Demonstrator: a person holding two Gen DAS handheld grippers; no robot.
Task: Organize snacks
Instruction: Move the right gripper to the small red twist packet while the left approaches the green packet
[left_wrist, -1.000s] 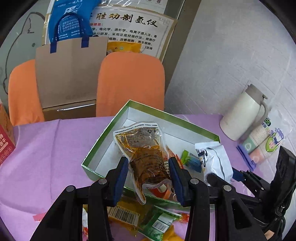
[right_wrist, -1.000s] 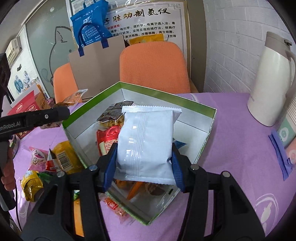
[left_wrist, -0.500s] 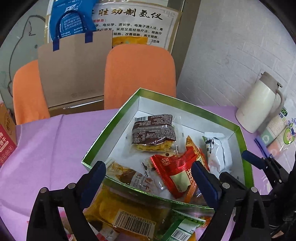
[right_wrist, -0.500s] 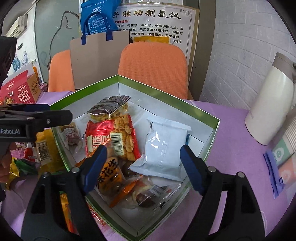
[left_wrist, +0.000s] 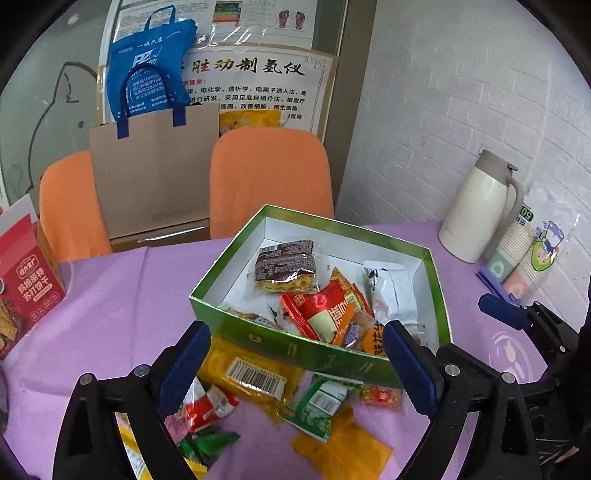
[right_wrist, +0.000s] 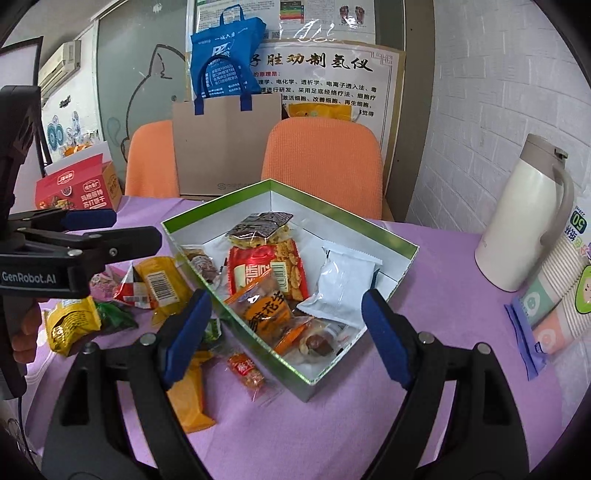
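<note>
A green-rimmed white box (left_wrist: 314, 350) (right_wrist: 391, 236) stands on the purple cloth and holds several snack packets, among them a white pouch (left_wrist: 391, 291) (right_wrist: 340, 284), a red packet (left_wrist: 317, 306) (right_wrist: 262, 266) and a brown packet (left_wrist: 286, 260) (right_wrist: 258, 225). My left gripper (left_wrist: 295, 365) hangs open and empty just before the box's near wall. Over the box's near corner my right gripper (right_wrist: 286, 332) is open too, holding nothing. Loose packets lie outside the box: a yellow one with a barcode (left_wrist: 251, 373) (right_wrist: 160, 280), a green one (left_wrist: 319, 404) and a small red one (right_wrist: 245, 369).
A cream thermos (left_wrist: 476, 210) (right_wrist: 524, 218) and a sleeve of paper cups (left_wrist: 528, 254) (right_wrist: 565, 288) stand at the right. A red cracker carton (left_wrist: 22, 284) (right_wrist: 79, 188) is at the left. Two orange chairs (left_wrist: 269, 177) and a brown paper bag (left_wrist: 155, 166) are behind the table.
Both grippers opened and dropped their packets into the box: the left its brown sauce pouch, the right its white pouch. Both have since pulled back and up from the box.
</note>
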